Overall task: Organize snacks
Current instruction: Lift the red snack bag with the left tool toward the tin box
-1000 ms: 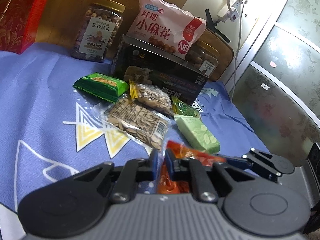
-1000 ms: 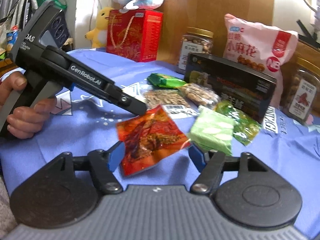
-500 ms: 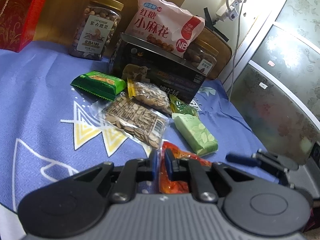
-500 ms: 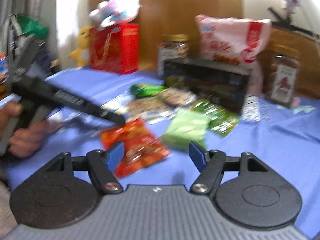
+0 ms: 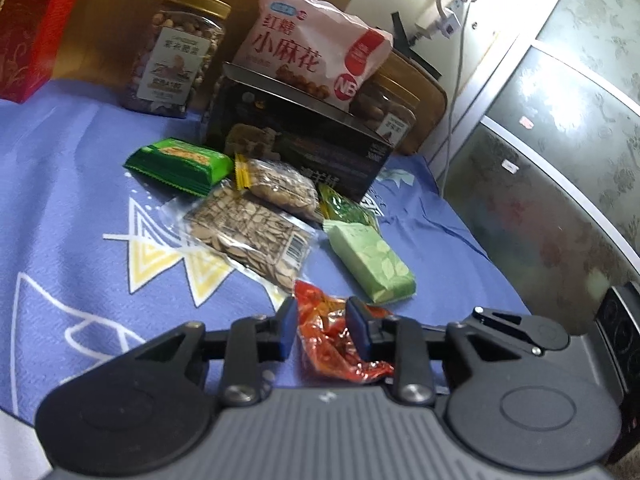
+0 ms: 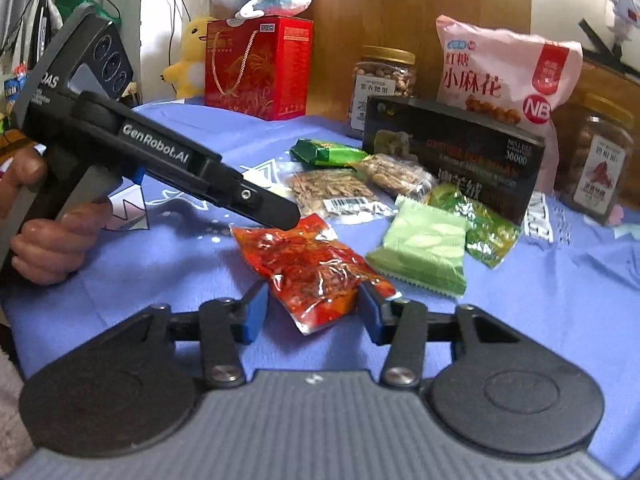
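A: Where is the red snack packet [image 6: 316, 268]?
B: Flat on the blue cloth [image 6: 540, 296] of the surface, near its front edge, with both grippers at it from opposite ends.

A: The left gripper [image 5: 322, 330]?
B: Its fingers [image 5: 286, 330] are spread, one on either side of the packet's end; contact is unclear. In the right wrist view its tip sits over the packet's far corner, and the left hand [image 6: 48, 232] grips the handle.

A: And the right gripper [image 6: 310, 310]?
B: Fingers [image 6: 254, 312] spread as well, straddling the packet's near end without pinching it.

A: What lies around it?
B: Just beside it, a pale green packet [image 6: 424, 246], partly overlapped by a bright green one [image 6: 476, 220]. Further in, a clear bag of seeds [image 5: 248, 232], a bag of nuts [image 5: 280, 188] and a dark green wrapper [image 5: 180, 164].

A: Toward the back edge?
B: A black box [image 6: 456, 156], a pink bag [image 6: 504, 72] leaning behind it, nut jars [image 5: 180, 52] either side, and a red gift box [image 6: 256, 68] at the far left corner.
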